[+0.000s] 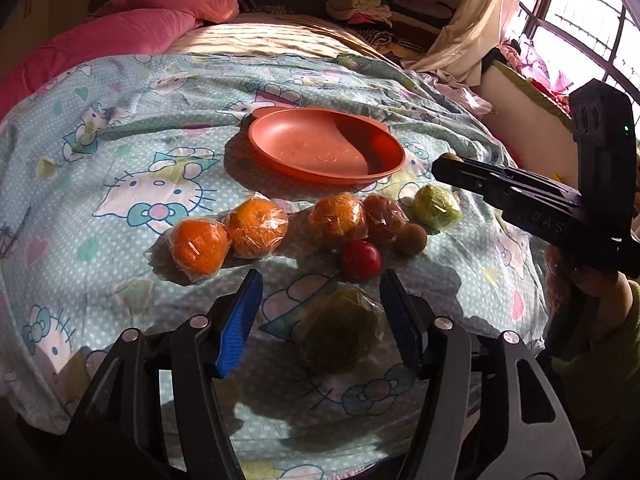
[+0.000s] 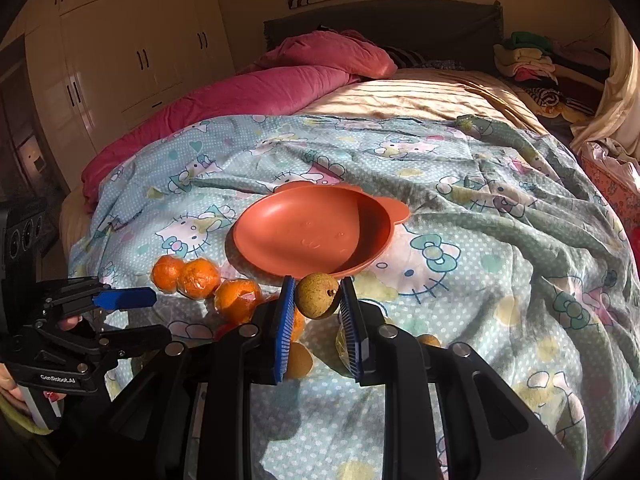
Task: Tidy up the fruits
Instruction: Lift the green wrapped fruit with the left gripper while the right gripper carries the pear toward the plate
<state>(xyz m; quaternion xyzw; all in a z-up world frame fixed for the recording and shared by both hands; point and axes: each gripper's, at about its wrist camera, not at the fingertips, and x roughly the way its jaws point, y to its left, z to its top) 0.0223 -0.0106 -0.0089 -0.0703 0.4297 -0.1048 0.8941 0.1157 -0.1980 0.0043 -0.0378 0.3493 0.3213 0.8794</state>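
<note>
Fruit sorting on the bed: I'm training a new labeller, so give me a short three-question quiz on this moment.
1. True or false: the plate already holds fruit.
2. What does the right gripper hold? A) a red ball B) a small brown fruit C) an orange
3. What lies between the open fingers of the left gripper?

Key:
1. False; it is bare.
2. B, the brown fruit.
3. A wrapped green fruit, not gripped.

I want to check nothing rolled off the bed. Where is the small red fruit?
In the left wrist view the small red fruit lies on the cartoon-print sheet, just below a wrapped orange and left of a small brown fruit.
</note>
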